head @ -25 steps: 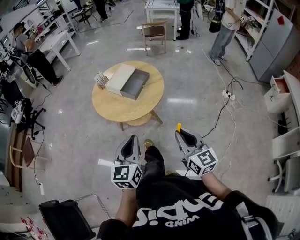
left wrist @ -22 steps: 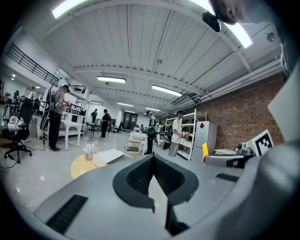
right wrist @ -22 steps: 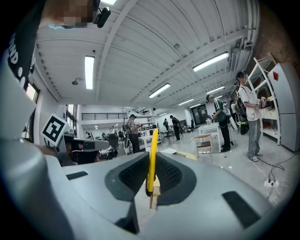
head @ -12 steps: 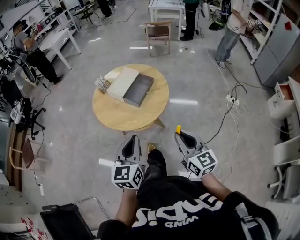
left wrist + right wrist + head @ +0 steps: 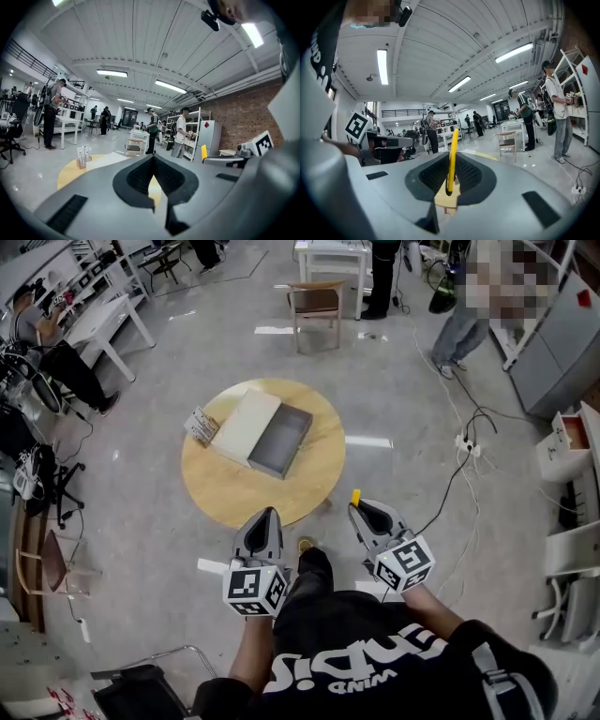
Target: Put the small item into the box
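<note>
My left gripper (image 5: 263,515) sits at about 11 o'clock in front of me. Its jaws are pressed together with nothing between them, and its marker cube is turned up toward my head. My right gripper (image 5: 362,506) is level with it at about 1 o'clock, clenched on the small item (image 5: 452,150), a thin yellow strip that stands upright in the pads and pokes out past the tips. The two grippers are near each other but apart, both over the grey floor (image 5: 141,521) and short of the table edge. Just beyond them at 12 o'clock is the round wooden table (image 5: 225,488). On it lies the box (image 5: 279,440), an open grey tray with low walls, set at a slant. Its white cover (image 5: 246,426) lies flat against the tray's 10 o'clock side. A small card stand (image 5: 199,424) sits at the table's 10 o'clock rim, just beside the cover. The yellow strip is well apart from the box. Off at 2 o'clock a white power strip (image 5: 466,444) lies on the floor with black cables running from it. Further on at 12 o'clock is a wooden chair (image 5: 312,301), and behind it a white table (image 5: 323,251). At the far 1 o'clock a person (image 5: 457,329) stands near grey shelving.
</note>
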The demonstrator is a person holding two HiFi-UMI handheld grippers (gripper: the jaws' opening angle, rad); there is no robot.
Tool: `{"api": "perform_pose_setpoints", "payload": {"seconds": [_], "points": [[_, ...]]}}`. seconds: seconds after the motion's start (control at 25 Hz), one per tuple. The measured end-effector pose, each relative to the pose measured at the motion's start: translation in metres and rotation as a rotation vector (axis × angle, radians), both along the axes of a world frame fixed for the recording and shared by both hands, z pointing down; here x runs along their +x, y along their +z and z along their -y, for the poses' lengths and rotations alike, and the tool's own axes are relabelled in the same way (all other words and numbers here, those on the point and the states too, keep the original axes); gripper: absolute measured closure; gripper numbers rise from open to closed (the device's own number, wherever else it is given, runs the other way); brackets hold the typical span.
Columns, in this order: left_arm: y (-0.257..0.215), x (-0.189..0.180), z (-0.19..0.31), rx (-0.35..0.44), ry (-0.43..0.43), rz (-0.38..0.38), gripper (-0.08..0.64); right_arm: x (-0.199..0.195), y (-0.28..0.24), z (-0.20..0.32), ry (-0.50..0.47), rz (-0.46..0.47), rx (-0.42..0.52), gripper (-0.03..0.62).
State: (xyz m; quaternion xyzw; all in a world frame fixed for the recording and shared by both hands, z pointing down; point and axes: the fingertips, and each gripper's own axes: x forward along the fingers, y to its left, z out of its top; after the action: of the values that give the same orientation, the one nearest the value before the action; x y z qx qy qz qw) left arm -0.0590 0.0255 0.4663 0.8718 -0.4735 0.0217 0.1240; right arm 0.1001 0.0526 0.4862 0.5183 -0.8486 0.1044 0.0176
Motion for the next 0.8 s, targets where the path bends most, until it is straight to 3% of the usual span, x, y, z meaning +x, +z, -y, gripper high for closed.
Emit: {"api": "perform_pose_setpoints", "payload": {"seconds": [0.48,0.8], "points": [[-0.010,-0.019,0.114,-0.014,0.026,-0.006,0.555,-0.026,-0.012,0.109,-0.009,-0.019,-0.012,0.557],[-0.007,-0.012,0.171,-0.020,0.072,-0.010,0.555,-0.031,-0.014,0.162,0.001,-0.014,-0.008,0.557]]}}
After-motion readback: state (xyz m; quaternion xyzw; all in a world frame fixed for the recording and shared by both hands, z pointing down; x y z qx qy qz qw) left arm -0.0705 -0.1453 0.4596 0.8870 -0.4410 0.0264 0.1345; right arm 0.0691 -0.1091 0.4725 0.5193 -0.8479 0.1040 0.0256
